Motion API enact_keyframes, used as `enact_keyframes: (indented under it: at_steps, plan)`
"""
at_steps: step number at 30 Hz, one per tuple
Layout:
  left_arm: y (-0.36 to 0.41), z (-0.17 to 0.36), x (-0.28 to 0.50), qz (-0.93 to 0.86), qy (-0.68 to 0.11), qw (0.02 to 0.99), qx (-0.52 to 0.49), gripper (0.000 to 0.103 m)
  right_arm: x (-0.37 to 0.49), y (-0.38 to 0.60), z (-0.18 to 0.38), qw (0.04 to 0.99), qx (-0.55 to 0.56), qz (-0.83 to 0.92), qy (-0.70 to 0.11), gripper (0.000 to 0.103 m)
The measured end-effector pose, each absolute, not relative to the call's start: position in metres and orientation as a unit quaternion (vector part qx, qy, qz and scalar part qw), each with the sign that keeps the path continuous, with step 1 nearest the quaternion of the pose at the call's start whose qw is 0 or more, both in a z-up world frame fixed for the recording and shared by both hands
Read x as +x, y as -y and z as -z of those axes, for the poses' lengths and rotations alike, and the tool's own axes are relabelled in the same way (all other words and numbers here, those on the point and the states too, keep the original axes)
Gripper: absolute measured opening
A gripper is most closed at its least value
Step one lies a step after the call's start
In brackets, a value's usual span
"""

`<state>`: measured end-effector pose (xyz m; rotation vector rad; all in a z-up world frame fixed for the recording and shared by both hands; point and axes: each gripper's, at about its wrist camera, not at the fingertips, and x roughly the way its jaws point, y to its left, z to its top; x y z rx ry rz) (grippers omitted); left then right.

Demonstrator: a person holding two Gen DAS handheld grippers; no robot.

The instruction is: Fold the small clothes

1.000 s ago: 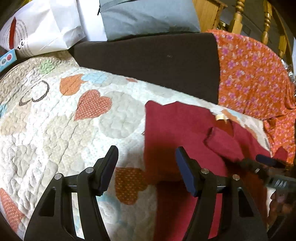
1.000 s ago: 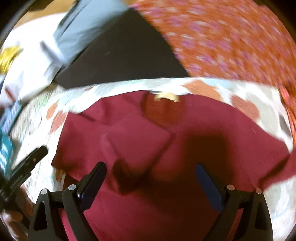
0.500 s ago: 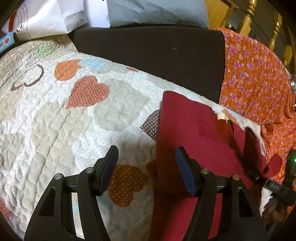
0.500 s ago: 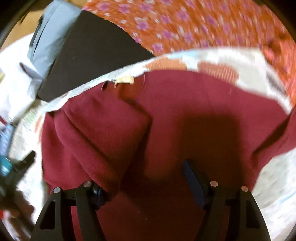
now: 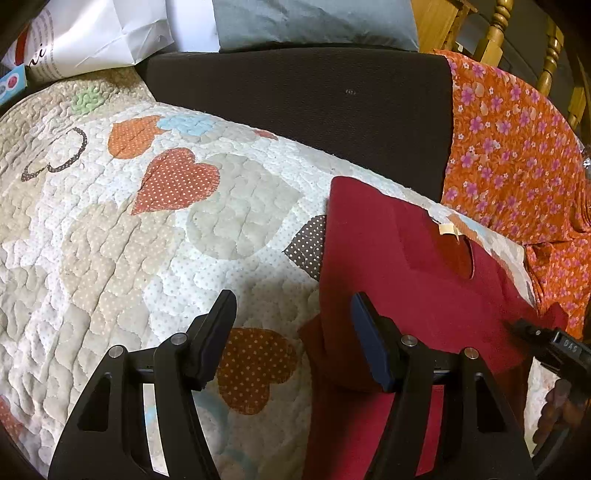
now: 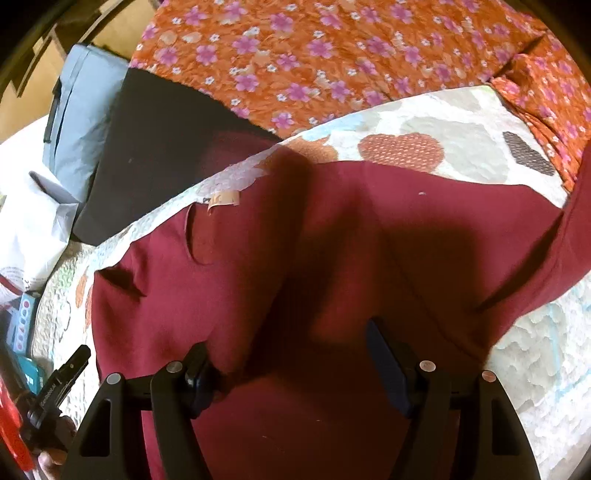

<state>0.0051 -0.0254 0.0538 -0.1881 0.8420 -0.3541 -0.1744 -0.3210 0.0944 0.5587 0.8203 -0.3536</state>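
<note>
A dark red shirt (image 5: 399,266) lies on the heart-patterned quilt (image 5: 147,229), its left side folded over the body with a straight edge; a tan neck label (image 5: 448,229) shows. My left gripper (image 5: 293,328) is open and empty, hovering over the shirt's left edge. In the right wrist view the shirt (image 6: 351,229) fills the middle, label (image 6: 223,200) at upper left, a sleeve (image 6: 561,251) trailing right. My right gripper (image 6: 284,362) is open, low over the shirt's body, with cloth bunched against its left finger (image 6: 197,373).
A dark brown cushion (image 5: 314,107) and an orange flowered cloth (image 5: 517,155) lie behind the shirt. A grey pillow (image 5: 314,22) and a white bag (image 5: 92,37) sit at the back. Wooden bed posts (image 5: 495,33) stand at the far right.
The left sleeve, raised over the shirt a second ago, now lies folded flat on the body. My right gripper moved lower and closer to the shirt. My left gripper shifted slightly left.
</note>
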Motion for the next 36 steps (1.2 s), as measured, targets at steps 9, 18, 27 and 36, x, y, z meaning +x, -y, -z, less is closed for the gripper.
enact_keyframes:
  at_steps: [9,18,27,36]
  plan:
    - [0.025,-0.052,0.007,0.164,-0.406,0.895,-0.088,0.064,-0.169,0.344,-0.085,0.869,0.307,0.114,-0.37,0.019]
    - [0.022,-0.048,0.011,0.157,-0.411,0.893,-0.097,0.064,-0.176,0.357,-0.155,0.929,0.165,0.177,-0.279,0.01]
    - [0.039,-0.05,0.006,0.172,-0.397,0.899,-0.067,0.064,-0.188,0.411,-0.086,0.867,0.235,0.21,-0.386,0.019]
    - [0.062,-0.073,0.009,0.217,-0.388,0.893,-0.069,0.064,-0.2,0.381,-0.134,0.909,0.172,0.202,-0.32,0.026]
